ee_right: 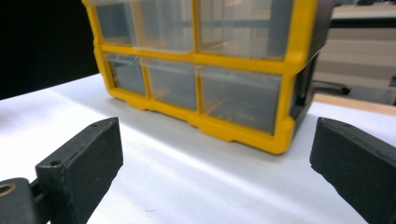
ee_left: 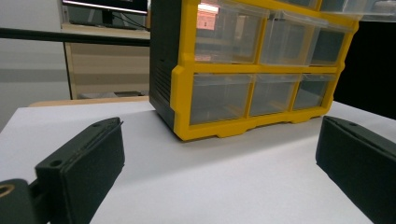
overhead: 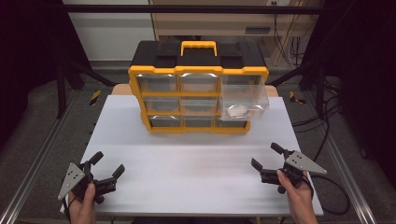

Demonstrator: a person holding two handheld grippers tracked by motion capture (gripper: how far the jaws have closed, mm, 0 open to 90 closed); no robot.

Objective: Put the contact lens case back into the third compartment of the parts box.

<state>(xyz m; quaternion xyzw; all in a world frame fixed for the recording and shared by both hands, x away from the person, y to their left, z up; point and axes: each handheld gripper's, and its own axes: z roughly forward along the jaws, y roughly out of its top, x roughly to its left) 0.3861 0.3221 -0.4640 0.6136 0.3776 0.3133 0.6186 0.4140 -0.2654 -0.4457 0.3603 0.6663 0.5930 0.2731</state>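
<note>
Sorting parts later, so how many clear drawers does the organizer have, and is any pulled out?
9, in three rows of three in the yellow organizer. The right-hand drawer is pulled out; the other eight sit closed.

The pulled-out drawer point(overhead: 244, 99) holds a pale thing point(overhead: 236, 111) too blurred to identify. Both gripper views crop the organiser's point(ee_left: 252, 70) top rows.

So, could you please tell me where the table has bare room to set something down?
The wide white strip between the organizer and the two grippers, left gripper and right gripper, is bare, as are the margins either side. The pulled-out drawer crowds the organizer's right front.
</note>
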